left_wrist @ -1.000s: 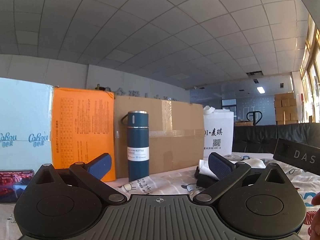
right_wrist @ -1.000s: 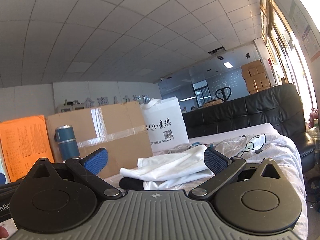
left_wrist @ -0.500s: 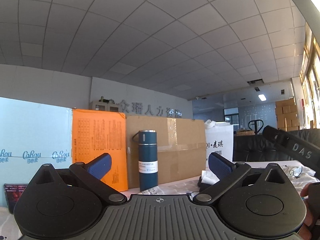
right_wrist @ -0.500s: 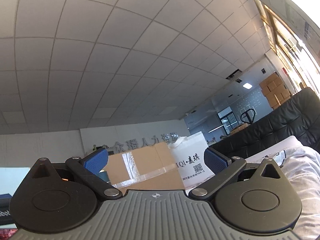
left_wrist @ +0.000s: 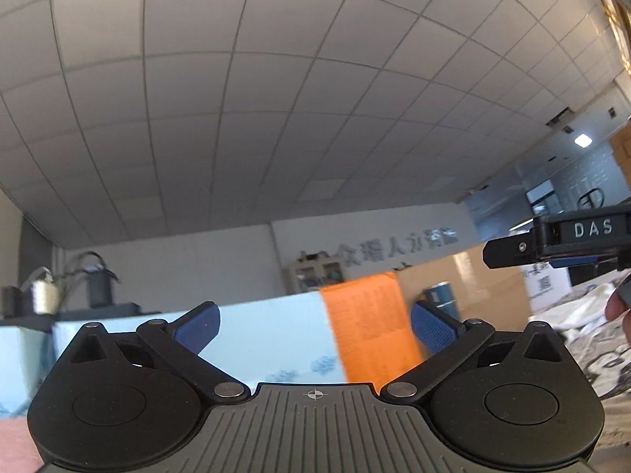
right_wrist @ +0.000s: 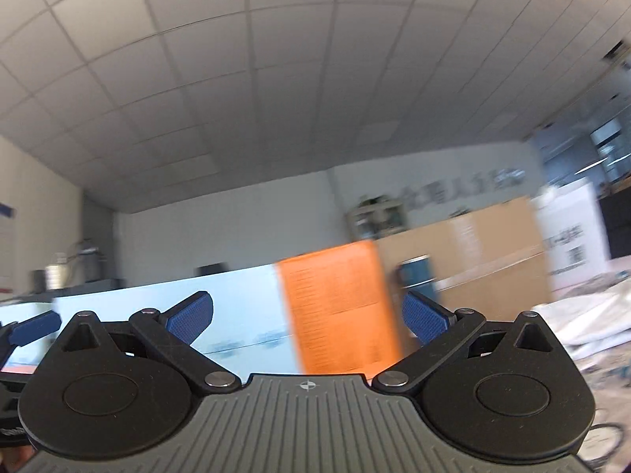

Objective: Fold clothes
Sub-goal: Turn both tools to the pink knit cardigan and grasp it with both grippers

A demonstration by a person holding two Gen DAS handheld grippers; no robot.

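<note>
Both grippers have tipped upward and swung left within the past second, so ceiling tiles now fill most of each view and the heap of clothes that sat between the right gripper's fingers has slid off to the edge. Neither tool carries any fabric; by the look of it no fold is under way and both would have to come back down to the cloth first.

At nine o'clock in the left wrist view, a pale blue panel lines the back of the work surface. The left gripper has its blue pads spread wide with nothing between them. An orange sheet, a dark blue flask and a cardboard box follow towards three o'clock, where the right gripper crosses, pads hidden here. Below it lie the clothes, rumpled on a printed bedsheet.

From its own camera, the right gripper is likewise spread apart and empty. A white paper bag stands at three o'clock, with the white garments piled just below it. Motion blur softens everything.
</note>
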